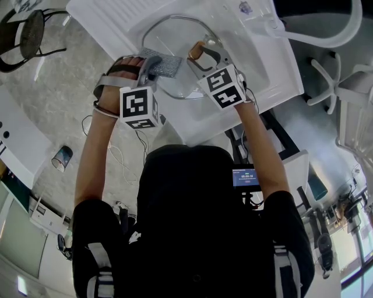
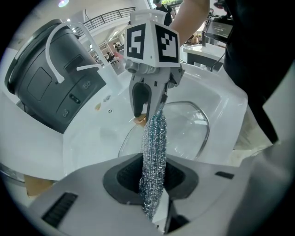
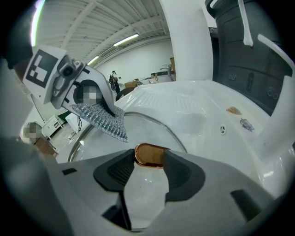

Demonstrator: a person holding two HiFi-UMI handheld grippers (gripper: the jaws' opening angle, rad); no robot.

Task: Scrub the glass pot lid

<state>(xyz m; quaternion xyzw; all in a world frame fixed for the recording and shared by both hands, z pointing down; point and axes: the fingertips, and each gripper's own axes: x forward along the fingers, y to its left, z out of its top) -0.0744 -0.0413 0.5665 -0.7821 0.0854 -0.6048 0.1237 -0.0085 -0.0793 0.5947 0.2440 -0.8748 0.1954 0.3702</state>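
Note:
A glass pot lid (image 1: 175, 38) with a metal rim lies tilted in the white sink (image 1: 262, 70). Its copper-coloured handle (image 3: 150, 156) sits between the pads of my right gripper (image 3: 150, 168), which is shut on it and props the lid up. My left gripper (image 2: 154, 177) is shut on a silvery mesh scrubber (image 2: 154, 147). The scrubber hangs over the lid's glass (image 2: 189, 129), just left of the handle. In the head view the scrubber (image 1: 164, 63) rests at the lid's near-left part beside the right gripper (image 1: 201, 53).
A ribbed draining board (image 1: 111, 17) lies left of the basin. An overflow hole (image 3: 222, 129) and a brown sticker (image 3: 233, 110) mark the sink's far wall. A dark grey object with a white band (image 2: 50, 87) stands behind the sink. Cables and a cup (image 1: 61, 158) lie on the floor.

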